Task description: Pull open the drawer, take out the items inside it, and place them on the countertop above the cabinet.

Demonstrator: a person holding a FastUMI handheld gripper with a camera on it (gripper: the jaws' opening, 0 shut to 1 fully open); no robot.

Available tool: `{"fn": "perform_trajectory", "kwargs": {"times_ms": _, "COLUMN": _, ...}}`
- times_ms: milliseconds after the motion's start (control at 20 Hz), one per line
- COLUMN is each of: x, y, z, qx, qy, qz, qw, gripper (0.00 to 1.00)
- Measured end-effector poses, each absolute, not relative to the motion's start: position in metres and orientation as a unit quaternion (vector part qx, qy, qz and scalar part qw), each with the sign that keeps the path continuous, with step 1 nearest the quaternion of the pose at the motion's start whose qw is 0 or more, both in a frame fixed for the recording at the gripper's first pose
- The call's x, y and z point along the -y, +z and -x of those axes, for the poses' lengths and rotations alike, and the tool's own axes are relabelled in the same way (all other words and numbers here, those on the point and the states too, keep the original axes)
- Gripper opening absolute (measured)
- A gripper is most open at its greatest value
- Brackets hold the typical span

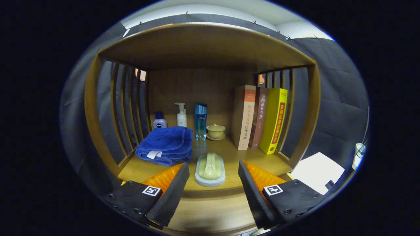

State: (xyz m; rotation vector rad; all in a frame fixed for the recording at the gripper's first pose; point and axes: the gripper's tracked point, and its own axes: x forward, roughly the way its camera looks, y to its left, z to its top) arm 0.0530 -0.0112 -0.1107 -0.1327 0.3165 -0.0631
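Gripper held level and facing a wooden shelf unit, its two fingers spread wide with nothing between them but air; a soap dish lies on the countertop just ahead of the gap, touching neither finger. Left to right on the countertop: a folded blue towel beside the left slatted side; behind it a small blue-capped bottle, a white pump bottle and a tall blue bottle; a small lidded cup on a saucer; then three upright books against the right slatted side. Wooden front below the countertop edge, under the fingers; whether it is the drawer cannot be told. White sheet lies right of the shelf unit.
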Motion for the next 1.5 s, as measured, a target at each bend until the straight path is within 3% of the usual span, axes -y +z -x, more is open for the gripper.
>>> {"fn": "perform_trajectory", "kwargs": {"times_ms": 850, "x": 0.023, "y": -0.131, "z": 0.097, "qx": -0.111, "qy": -0.019, "qz": 0.053, "qw": 0.992, "gripper": 0.99}}
{"fn": "perform_trajectory", "kwargs": {"times_ms": 1500, "x": 0.026, "y": -0.197, "z": 0.136, "qx": -0.130, "qy": -0.022, "qz": 0.027, "qw": 0.991, "gripper": 0.96}}
